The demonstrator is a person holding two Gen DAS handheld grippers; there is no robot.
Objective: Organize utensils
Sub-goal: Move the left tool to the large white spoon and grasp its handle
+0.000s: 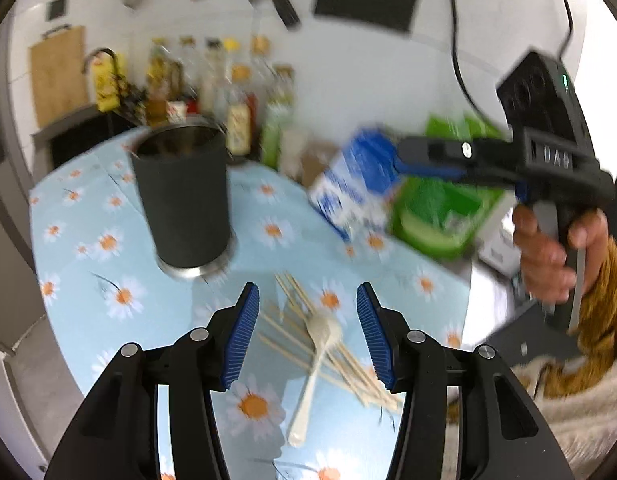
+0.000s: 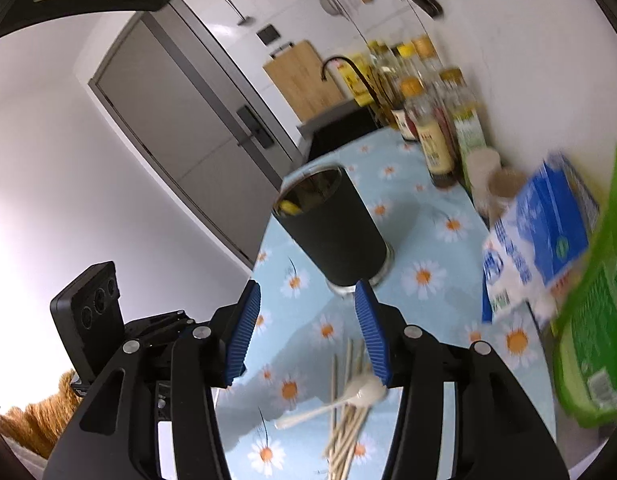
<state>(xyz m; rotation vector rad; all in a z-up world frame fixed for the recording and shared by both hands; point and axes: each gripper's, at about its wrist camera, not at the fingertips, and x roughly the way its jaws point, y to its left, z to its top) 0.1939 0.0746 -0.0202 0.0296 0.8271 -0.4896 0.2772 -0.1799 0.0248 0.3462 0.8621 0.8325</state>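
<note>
Wooden chopsticks (image 1: 320, 344) are lying in a loose, crossed heap on the daisy-print tablecloth (image 1: 108, 280), with a pale plastic spoon (image 1: 316, 360) resting across the top of them, and that heap is what I am lining up on. My left gripper (image 1: 308, 336) is hovering over it with its blue pads spread wide and holding nothing; my right gripper (image 2: 308, 332) is likewise gaping and empty, aimed from the other side with the pile just below its fingers. The dark metal-lined holder cup (image 1: 184, 196) is standing upright a little beyond the pile, and something yellowish seems to be sitting inside it already. I am judging the spoon to be the sensible first pick, since it is lying on top and lifting it should not scatter the sticks. I am planning to close across its thin handle rather than its bowl, then tip it upright before lowering it into the cup. A blue-and-white carton (image 2: 536, 240) is standing near on the right, so I am minding my swing.
</note>
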